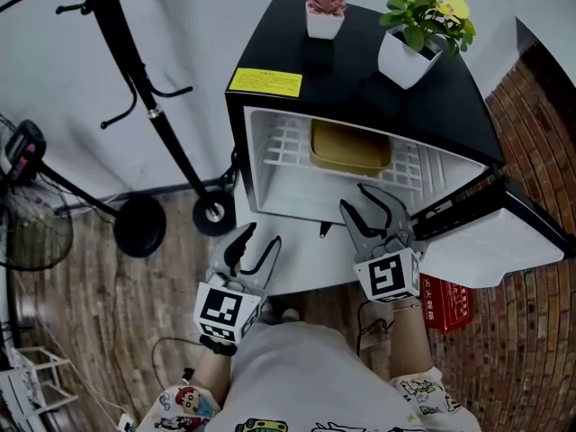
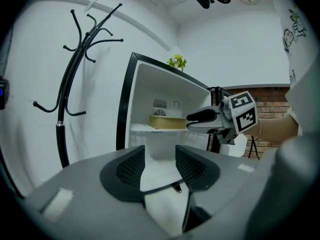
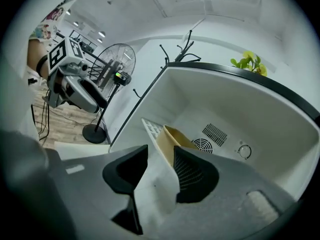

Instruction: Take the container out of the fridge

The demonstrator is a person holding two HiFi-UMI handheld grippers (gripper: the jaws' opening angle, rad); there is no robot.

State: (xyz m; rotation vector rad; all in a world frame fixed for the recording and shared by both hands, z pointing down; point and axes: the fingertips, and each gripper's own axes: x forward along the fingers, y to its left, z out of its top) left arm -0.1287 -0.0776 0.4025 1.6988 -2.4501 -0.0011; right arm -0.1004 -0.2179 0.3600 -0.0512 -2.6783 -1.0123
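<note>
The container (image 1: 350, 148) lies on the shelf (image 1: 281, 144) in the fridge (image 1: 360, 93), just ahead of the jaws of the right gripper (image 1: 354, 198); the left gripper (image 1: 258, 238) stands left of them, before the fridge.

There is one fridge (image 1: 360, 88), one wire shelf (image 1: 288, 142) and one tan container (image 1: 349, 147). Potted plants number two: a pink plant (image 1: 325, 12) and a green plant (image 1: 423, 34). Tools number two: the left tool (image 1: 259, 238) and the right tool (image 1: 353, 196). One yellow sticker (image 1: 265, 82), one coat stand (image 1: 144, 97), one fan (image 1: 31, 232) and one red box (image 1: 448, 300) complete the count.
</note>
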